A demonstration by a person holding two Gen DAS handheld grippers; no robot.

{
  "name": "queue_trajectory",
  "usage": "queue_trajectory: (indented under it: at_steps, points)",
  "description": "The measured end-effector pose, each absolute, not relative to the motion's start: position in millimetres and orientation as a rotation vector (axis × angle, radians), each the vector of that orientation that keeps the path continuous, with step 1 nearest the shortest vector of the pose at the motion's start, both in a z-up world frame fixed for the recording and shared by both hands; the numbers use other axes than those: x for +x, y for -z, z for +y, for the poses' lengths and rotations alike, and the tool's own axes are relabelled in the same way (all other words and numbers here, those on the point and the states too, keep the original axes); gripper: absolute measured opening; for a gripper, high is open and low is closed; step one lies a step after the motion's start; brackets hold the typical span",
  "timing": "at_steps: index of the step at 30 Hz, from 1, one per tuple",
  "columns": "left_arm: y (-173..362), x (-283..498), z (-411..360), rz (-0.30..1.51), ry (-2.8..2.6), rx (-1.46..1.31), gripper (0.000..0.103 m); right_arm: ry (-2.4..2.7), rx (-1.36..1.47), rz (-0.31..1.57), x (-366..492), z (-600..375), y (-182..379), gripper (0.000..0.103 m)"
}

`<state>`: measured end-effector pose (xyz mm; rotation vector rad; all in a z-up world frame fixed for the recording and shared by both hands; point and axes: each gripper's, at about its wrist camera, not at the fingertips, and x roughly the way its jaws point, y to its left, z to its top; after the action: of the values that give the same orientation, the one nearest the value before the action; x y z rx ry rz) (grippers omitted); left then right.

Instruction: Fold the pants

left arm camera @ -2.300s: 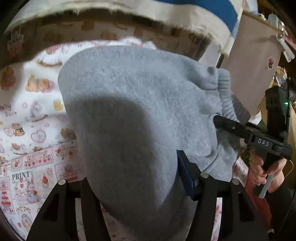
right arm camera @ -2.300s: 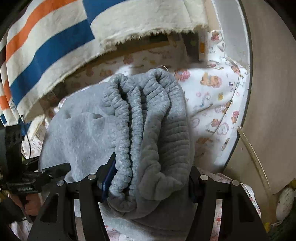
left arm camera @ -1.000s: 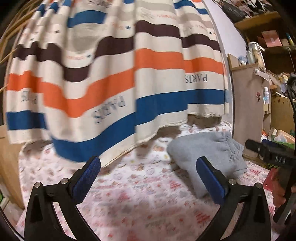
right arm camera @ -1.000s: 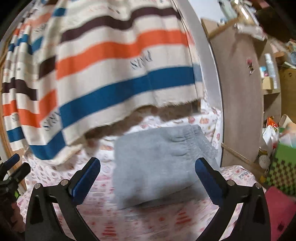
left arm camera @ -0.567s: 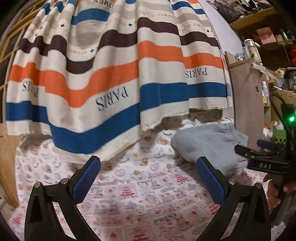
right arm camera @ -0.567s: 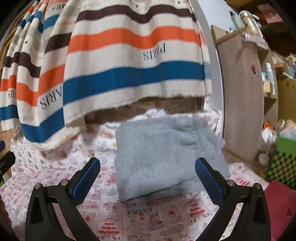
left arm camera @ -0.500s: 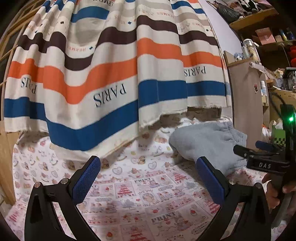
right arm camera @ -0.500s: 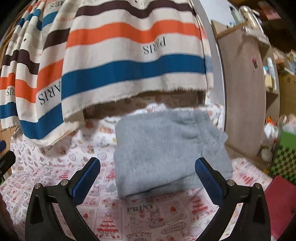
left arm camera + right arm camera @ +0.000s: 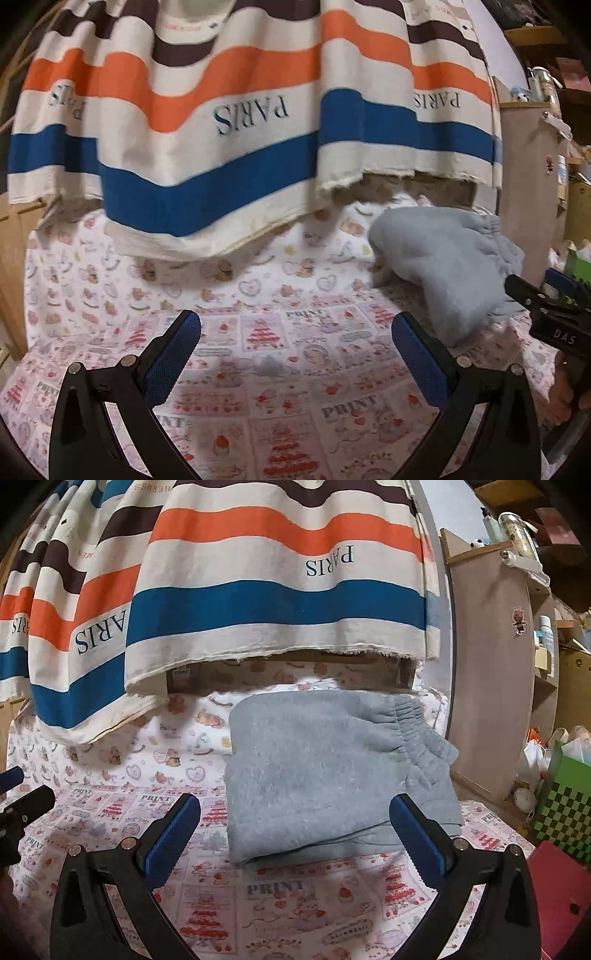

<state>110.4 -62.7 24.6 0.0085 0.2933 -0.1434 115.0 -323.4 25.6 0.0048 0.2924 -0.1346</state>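
The right gripper [image 9: 294, 834] hangs with its blue-padded fingers [image 9: 171, 836] spread wide and nothing between them, hovering just above the printed bedsheet [image 9: 258, 897]. Directly ahead of it, beyond the fingertips, lie the grey pants [image 9: 325, 771] — folded into a thick, roughly square bundle, flat on the sheet, with the gathered elastic waistband at the far right corner and a folded edge facing near. The left gripper [image 9: 295, 354] is likewise spread and empty, held over a bare stretch of the same sheet to the left of the pants; from its view the bundle [image 9: 443, 266] sits off to the far right, well apart from its fingers, and the right gripper's black body [image 9: 554, 317] shows at the right edge with the person's hand below it. Behind everything hangs a striped cloth [image 9: 258, 590] — cream, orange, blue and brown, lettered PARIS — its frayed hem ending just above the far side of the sheet. A pale wooden cabinet [image 9: 491, 672] stands at the right, a green checked box [image 9: 565, 805] near it.
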Motion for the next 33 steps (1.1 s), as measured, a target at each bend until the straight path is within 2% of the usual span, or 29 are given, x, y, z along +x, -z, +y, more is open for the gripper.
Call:
queue_trajectory:
  at_steps: [33]
  points:
    - [-22.1, 110.9, -65.1, 0.316, 0.150, 0.026, 0.103, 0.110, -0.008, 0.293, 111.7, -324.8, -24.5, 0.103]
